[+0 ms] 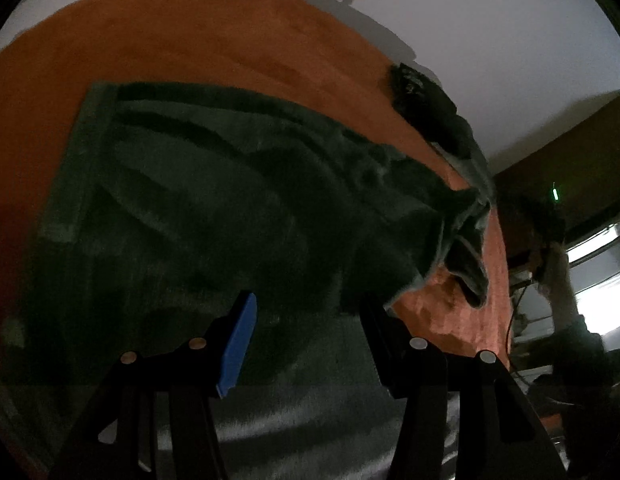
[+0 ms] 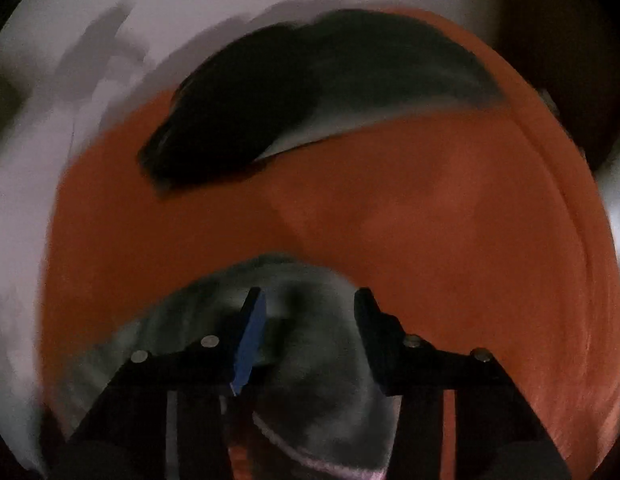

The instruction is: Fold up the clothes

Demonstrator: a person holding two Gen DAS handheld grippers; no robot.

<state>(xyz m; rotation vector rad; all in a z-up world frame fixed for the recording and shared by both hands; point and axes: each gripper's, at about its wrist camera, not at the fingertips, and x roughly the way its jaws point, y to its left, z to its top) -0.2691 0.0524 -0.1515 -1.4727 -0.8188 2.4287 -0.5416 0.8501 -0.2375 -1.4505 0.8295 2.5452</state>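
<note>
A dark green garment (image 1: 197, 200) lies spread on an orange cover (image 1: 169, 32), its right end bunched into folds (image 1: 462, 216). My left gripper (image 1: 307, 316) hovers over the garment's near edge, open, with nothing pinched between its blue pad (image 1: 239, 344) and the black finger (image 1: 376, 328). The right wrist view is motion-blurred. There my right gripper (image 2: 307, 304) stands open above a grey-green piece of cloth (image 2: 310, 360) that lies under and between the fingers without being pressed. A dark garment (image 2: 293, 96) lies farther off on the orange cover (image 2: 430, 220).
A dark crumpled heap (image 1: 426, 108) sits at the orange cover's far right edge. Past it are a white wall (image 1: 510, 40), brown wooden furniture (image 1: 570, 152) with a small green light (image 1: 554, 193), cables and a bright window (image 1: 602, 248).
</note>
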